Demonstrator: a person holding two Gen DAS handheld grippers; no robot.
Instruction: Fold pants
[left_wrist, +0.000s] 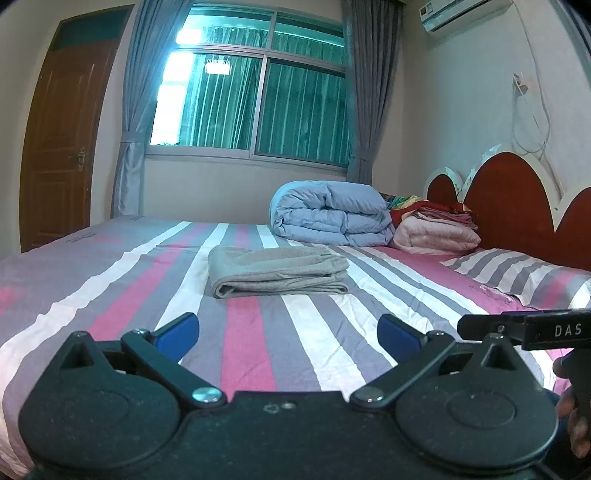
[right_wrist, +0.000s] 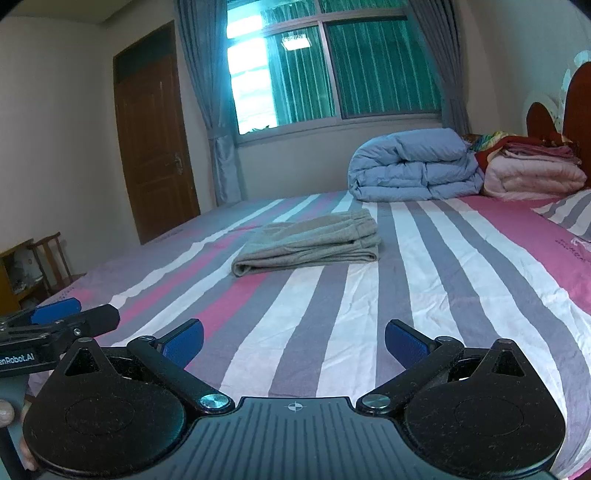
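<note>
Grey pants lie folded into a compact rectangle in the middle of the striped bed. They also show in the right wrist view. My left gripper is open and empty, held over the near part of the bed, well short of the pants. My right gripper is open and empty too, also back from the pants. The right gripper's body shows at the right edge of the left wrist view. The left gripper shows at the left edge of the right wrist view.
A folded blue duvet and a stack of pink and red blankets lie at the head of the bed, by the red headboard. A striped pillow lies at the right. A brown door, window and wooden chair lie beyond.
</note>
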